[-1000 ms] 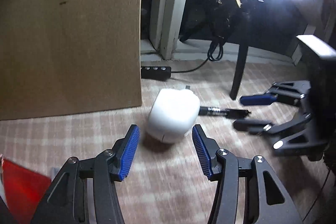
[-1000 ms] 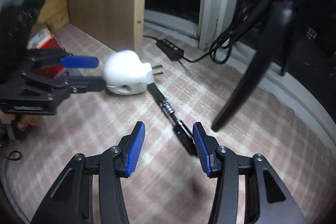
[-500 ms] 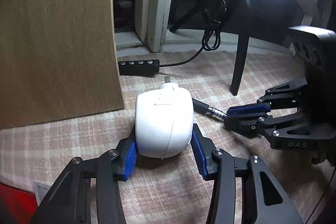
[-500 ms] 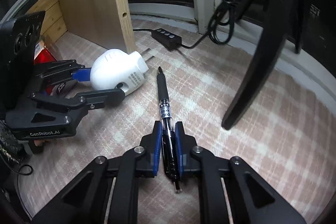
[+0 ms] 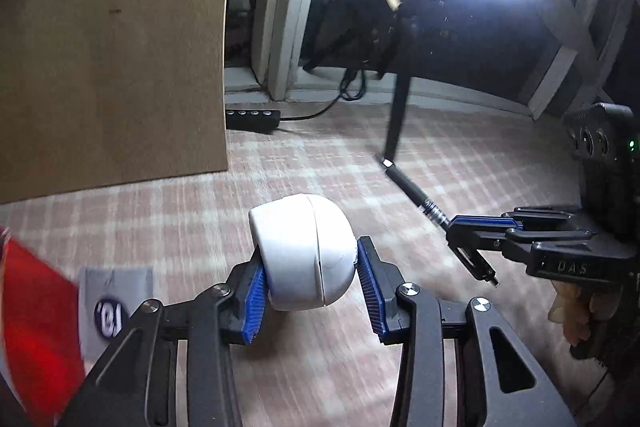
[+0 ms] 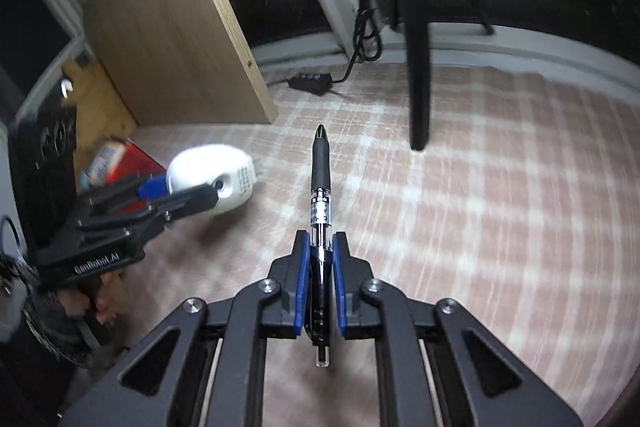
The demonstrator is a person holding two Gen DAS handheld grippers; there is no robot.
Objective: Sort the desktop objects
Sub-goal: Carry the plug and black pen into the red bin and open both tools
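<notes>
My left claw (image 5: 310,293) has just closed on the plug (image 5: 304,251), my right claw (image 6: 320,281) has clamped the pen (image 6: 320,183); both now off the desk (image 6: 480,207), ready for sorting

Each camera sat just behind its own fingers, tilted down at the checked cloth (image 5: 460,155) from close range. The left view faced the window wall, catching the right gripper (image 5: 466,227) at three o'clock; the right view caught the left gripper (image 6: 176,193) at nine o'clock — both shared the wooden board (image 5: 112,47) and power strip (image 6: 310,81).
</notes>
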